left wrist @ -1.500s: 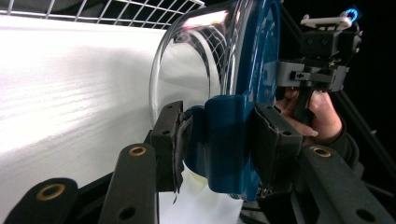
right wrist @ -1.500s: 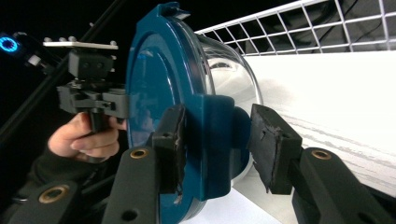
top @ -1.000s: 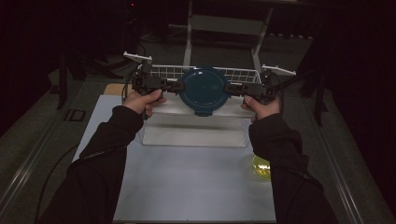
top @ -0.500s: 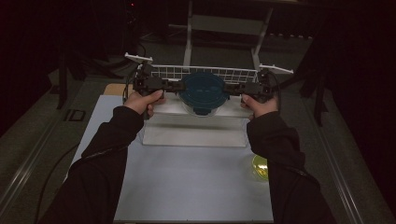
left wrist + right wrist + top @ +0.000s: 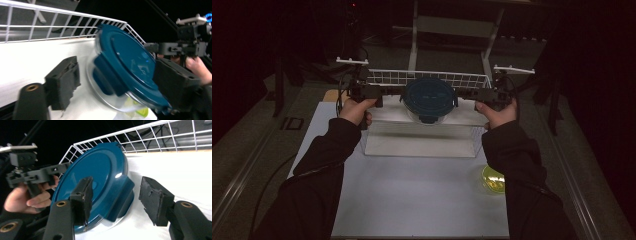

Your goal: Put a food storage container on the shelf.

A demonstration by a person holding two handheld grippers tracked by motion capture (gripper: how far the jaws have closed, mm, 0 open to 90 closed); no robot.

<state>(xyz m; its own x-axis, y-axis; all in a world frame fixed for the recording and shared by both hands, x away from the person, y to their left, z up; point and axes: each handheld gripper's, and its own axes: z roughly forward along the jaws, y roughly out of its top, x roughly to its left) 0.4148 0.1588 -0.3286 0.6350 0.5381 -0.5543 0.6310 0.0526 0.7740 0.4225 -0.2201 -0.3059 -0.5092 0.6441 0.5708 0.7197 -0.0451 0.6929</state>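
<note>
The lidded container (image 5: 430, 99) sits in the wire basket (image 5: 427, 79), so placing looks done. The left gripper (image 5: 387, 91) and right gripper (image 5: 469, 93) have just been opening, jaws off it; only withdrawing remains

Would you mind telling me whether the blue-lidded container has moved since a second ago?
Yes. The blue-lidded container has shifted away from the person, toward the white wire basket's far rail, and now overlaps it.

1 lidded container (image 5: 429, 100), 1 wire basket (image 5: 387, 79), 1 yellow-green obj. (image 5: 493, 179), 2 tongs.
</note>
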